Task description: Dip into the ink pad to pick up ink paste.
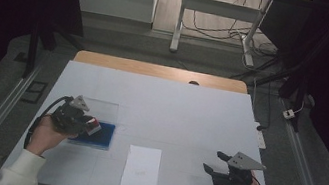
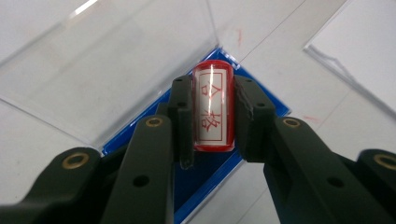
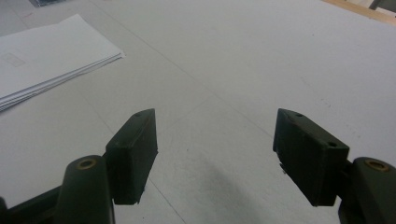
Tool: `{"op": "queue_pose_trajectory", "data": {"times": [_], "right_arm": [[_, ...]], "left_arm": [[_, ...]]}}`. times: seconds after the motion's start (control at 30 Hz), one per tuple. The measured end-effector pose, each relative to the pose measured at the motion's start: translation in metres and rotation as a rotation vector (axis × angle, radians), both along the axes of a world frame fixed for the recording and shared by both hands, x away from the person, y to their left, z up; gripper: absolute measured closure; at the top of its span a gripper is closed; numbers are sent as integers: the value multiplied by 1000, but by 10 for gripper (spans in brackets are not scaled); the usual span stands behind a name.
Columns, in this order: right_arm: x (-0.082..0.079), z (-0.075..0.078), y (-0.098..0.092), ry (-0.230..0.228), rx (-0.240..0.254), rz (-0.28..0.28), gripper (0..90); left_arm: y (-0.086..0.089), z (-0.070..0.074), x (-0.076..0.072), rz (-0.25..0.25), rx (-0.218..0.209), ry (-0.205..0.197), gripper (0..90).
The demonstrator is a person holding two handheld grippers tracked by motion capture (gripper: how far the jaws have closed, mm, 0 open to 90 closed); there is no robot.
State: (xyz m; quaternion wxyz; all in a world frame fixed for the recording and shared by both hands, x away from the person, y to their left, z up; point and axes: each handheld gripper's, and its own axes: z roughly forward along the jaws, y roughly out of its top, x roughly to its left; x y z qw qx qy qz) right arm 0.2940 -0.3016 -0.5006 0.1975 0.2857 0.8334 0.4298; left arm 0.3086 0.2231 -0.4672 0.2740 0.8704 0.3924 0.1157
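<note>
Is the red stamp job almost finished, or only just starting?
Looks like early days. Done: the clear lid of the blue box lies open, and the left gripper has shut on the red stamp. In hand: the stamp is held over the box. Probably left: stamping the paper stack. The right gripper waits open.

The stamp (image 2: 213, 108) sits clamped in the left gripper (image 2: 213, 116), whose jaws cover its sides; its red characters are too blurred to read. The blue pad (image 2: 205, 177) is mostly hidden beneath them. The paper stack (image 3: 44, 56) runs off the frame's left edge, bearing a faint, possibly printed, mark.
</note>
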Motion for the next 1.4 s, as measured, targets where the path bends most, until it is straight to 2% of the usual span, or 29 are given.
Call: {"op": "queue_pose_trajectory", "data": {"times": [0.27,0.33,0.53,0.73,1.0,1.17,1.4], "right_arm": [[1,-1,1,0,-6,5,301],[1,-2,2,0,-10,5,301],[0,-2,2,0,-11,6,301],[1,-2,2,7,-13,10,301],[2,-4,3,14,-21,18,301],[1,-2,4,7,-29,14,301],[1,-3,3,6,-28,13,300]], "left_arm": [[-2,-13,5,0,37,37,703],[-1,-16,6,4,24,42,703],[0,-17,6,3,19,44,704],[-5,-16,6,9,48,40,705],[-10,-18,8,11,82,64,709],[-15,-18,7,16,109,55,710],[-15,-19,6,16,110,50,710]]}}
